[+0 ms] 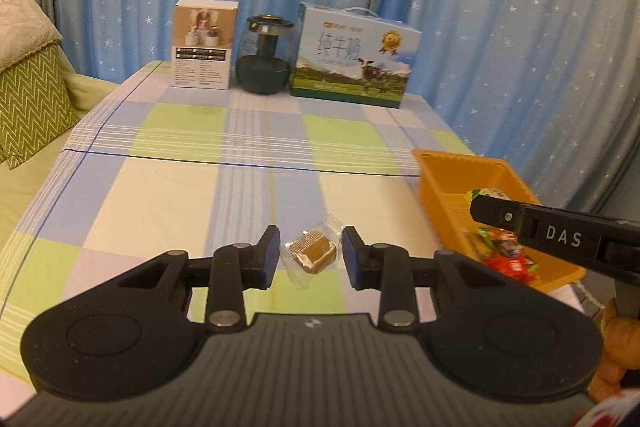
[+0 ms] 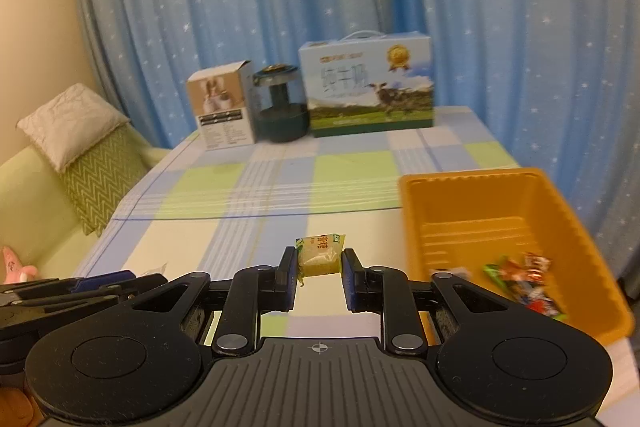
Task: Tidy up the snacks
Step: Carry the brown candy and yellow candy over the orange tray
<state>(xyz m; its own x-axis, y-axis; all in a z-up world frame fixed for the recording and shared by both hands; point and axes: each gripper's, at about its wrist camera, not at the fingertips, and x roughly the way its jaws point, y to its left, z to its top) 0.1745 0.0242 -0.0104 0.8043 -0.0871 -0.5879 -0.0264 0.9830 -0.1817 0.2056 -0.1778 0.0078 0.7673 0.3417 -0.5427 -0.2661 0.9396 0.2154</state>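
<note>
My left gripper [image 1: 310,253] is shut on a brown snack in a clear wrapper [image 1: 312,251] and holds it above the checked tablecloth [image 1: 180,187]. My right gripper [image 2: 320,263] is shut on a small yellow snack packet [image 2: 322,255], also off the table. An orange tray [image 1: 452,179] [image 2: 460,195] stands at the right with several wrapped snacks [image 1: 504,259] [image 2: 524,279] in its near end. In the left wrist view the right gripper [image 1: 478,211] hangs over the tray. The left gripper [image 2: 128,281] shows at the left edge of the right wrist view.
Along the far edge of the table stand a white product box [image 1: 202,45], a dark glass jar [image 1: 264,57] and a milk carton case [image 1: 352,57]. A sofa with green cushions [image 1: 28,99] lies left. Blue curtains hang behind.
</note>
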